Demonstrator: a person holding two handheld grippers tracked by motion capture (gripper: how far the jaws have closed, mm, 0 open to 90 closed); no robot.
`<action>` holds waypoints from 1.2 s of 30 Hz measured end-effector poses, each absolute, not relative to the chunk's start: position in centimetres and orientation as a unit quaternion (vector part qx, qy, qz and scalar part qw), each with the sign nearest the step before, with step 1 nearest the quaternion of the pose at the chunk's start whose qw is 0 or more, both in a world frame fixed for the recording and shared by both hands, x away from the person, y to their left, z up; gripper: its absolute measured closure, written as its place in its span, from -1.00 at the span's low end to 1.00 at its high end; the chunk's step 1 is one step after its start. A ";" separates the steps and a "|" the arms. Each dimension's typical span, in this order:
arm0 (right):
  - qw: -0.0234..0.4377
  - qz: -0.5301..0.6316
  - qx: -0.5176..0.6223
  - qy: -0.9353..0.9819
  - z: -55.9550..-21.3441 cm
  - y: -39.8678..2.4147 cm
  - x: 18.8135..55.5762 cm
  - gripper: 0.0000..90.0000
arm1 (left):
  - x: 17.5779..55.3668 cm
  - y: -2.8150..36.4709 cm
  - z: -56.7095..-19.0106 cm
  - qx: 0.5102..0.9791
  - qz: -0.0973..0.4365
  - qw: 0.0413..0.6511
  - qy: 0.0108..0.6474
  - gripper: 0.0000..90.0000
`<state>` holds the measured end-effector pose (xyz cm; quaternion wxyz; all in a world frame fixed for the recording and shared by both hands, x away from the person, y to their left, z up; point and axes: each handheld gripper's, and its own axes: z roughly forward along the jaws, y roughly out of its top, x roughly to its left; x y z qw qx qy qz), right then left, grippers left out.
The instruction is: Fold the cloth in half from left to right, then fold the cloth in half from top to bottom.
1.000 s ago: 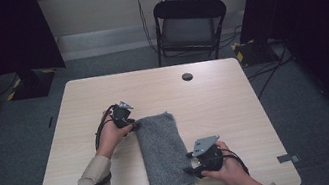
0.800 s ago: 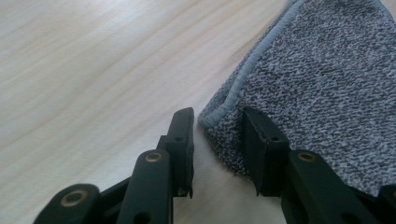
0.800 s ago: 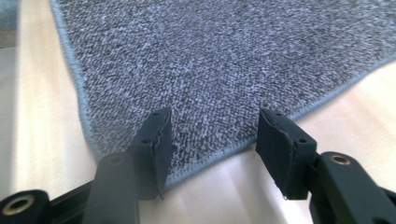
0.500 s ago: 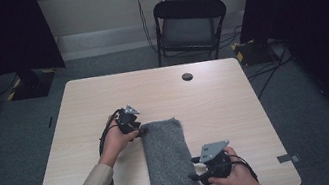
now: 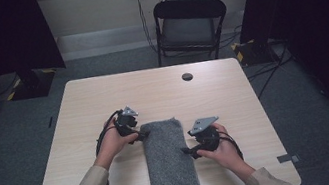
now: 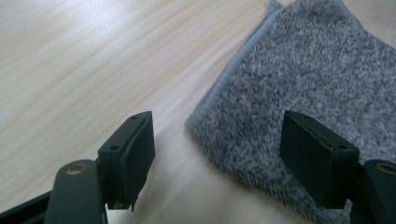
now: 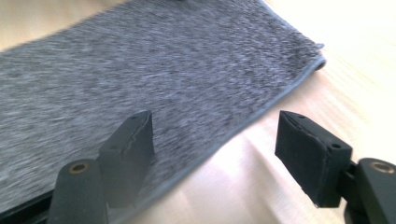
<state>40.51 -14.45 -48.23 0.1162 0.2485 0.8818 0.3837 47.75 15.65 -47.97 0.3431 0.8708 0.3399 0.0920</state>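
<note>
A grey towel (image 5: 169,158) lies folded into a long strip on the wooden table (image 5: 234,96), reaching to the near edge. My left gripper (image 5: 143,135) sits at the towel's far left corner. Its jaws have just been opening and stand wide. In the left gripper view the towel (image 6: 303,88) corner lies flat beneath the left gripper (image 6: 219,154), with no pad pressing on it. My right gripper (image 5: 186,150) is at the towel's right edge, about halfway along. Its jaws have also just been opening. The towel (image 7: 140,70) hem runs loose under the right gripper (image 7: 215,154).
A small black round cap (image 5: 187,76) sits in the tabletop near the far edge. Behind the table stands a black folding chair (image 5: 190,22). Bare wood lies on both sides of the towel. Dark curtains flank the room.
The right hand has moved away from the near edge, up along the towel's right side. The towel has gone from skewed to a straight strip. The left hand has barely moved.
</note>
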 end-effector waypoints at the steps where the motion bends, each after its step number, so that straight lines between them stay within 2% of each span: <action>1: 0.115 0.382 0.251 0.882 -48.3 -14.3 40.7 -0.39 | 47.6 15.8 -47.9 0.871 0.093 0.344 0.338 -0.41; 6: 0.125 0.364 0.241 0.891 -49.2 -13.6 40.8 -0.37 | 47.0 15.9 -48.2 0.876 0.097 0.340 0.327 -0.42; 19: 0.110 0.374 0.239 0.889 -49.2 -14.6 38.2 -0.36 | 45.3 14.8 -48.4 0.884 0.100 0.338 0.307 -0.44; 30: 0.109 0.397 0.289 0.864 -48.0 -15.6 41.4 -0.38 | 46.7 15.6 -47.7 0.872 0.105 0.347 0.328 -0.44; 36: 0.121 0.404 0.307 0.853 -47.8 -14.9 43.5 -0.28 | 47.5 15.5 -48.0 0.867 0.116 0.349 0.336 -0.37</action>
